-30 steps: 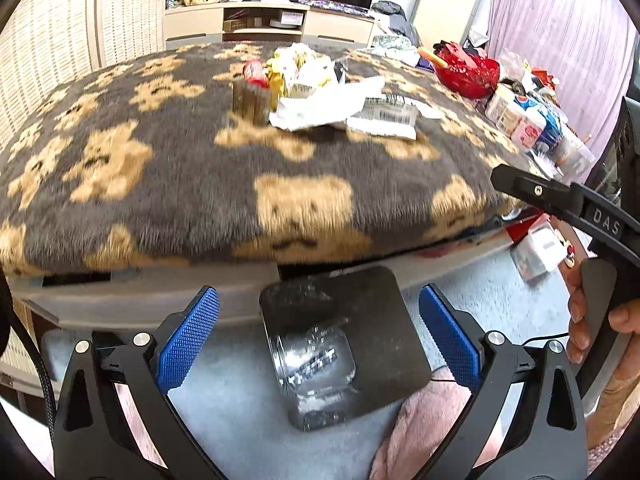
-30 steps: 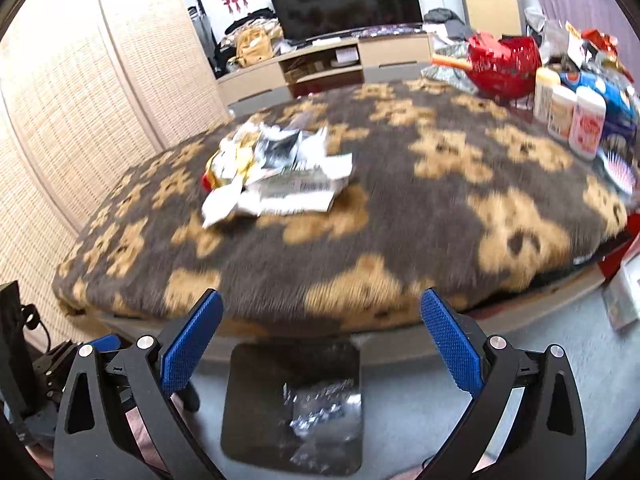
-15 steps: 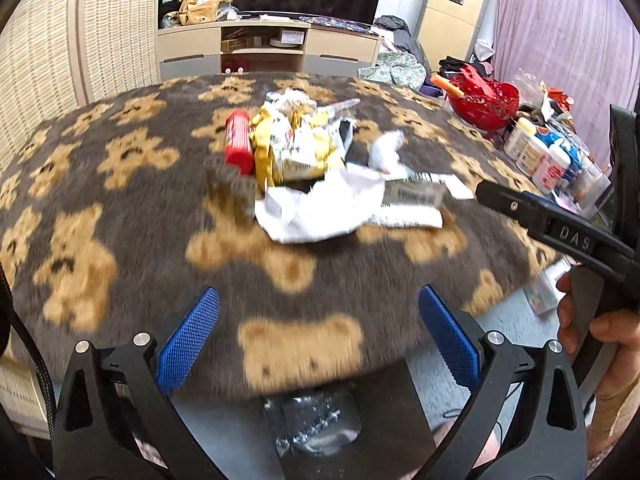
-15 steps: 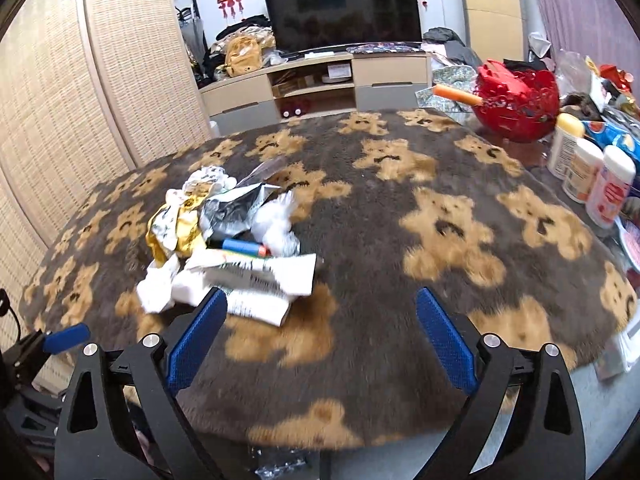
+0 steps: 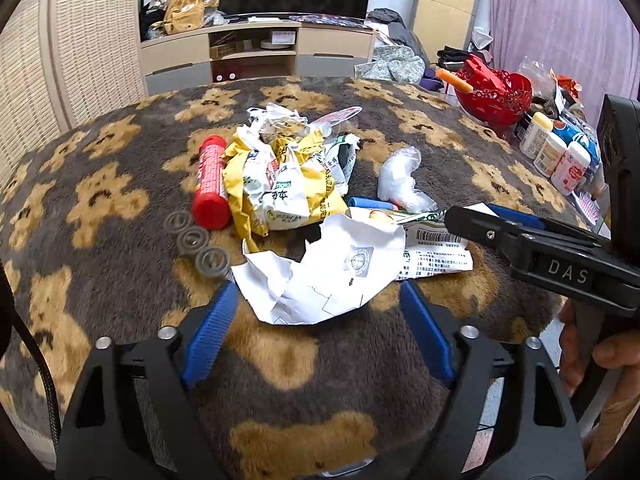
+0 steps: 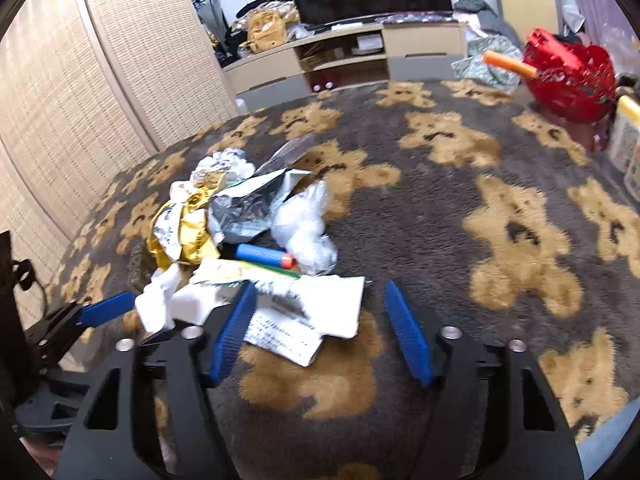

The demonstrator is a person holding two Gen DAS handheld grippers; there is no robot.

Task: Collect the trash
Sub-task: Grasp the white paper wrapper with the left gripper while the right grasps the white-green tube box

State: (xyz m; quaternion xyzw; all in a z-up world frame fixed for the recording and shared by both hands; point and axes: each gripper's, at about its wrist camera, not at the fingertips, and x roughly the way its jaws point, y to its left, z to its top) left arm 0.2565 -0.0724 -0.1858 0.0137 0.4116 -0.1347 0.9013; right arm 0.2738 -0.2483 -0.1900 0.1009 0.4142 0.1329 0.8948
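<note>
Left gripper [image 5: 316, 328], black with ribbed blue pads: jaws closing, nothing pressed; torn white creased paper sheet [image 5: 320, 276] lies just ahead between its tips. Right gripper [image 6: 320, 328], same build: jaws closing, unloaded; flat white printed paper packet [image 6: 296, 312] at its left pad. Beyond both: crumpled yellow-and-white foil wrapper [image 5: 276, 184], red cylindrical tube [image 5: 211, 182], three grey ridged rings [image 5: 196, 240], scrunched clear plastic film [image 5: 400, 176], blue foam dart with orange tip [image 6: 264, 256]. All on plush grey bear-patterned blanket [image 5: 120, 208]. Far right: red openwork plastic bowl [image 5: 496, 96], holding an orange-tipped stick.
</note>
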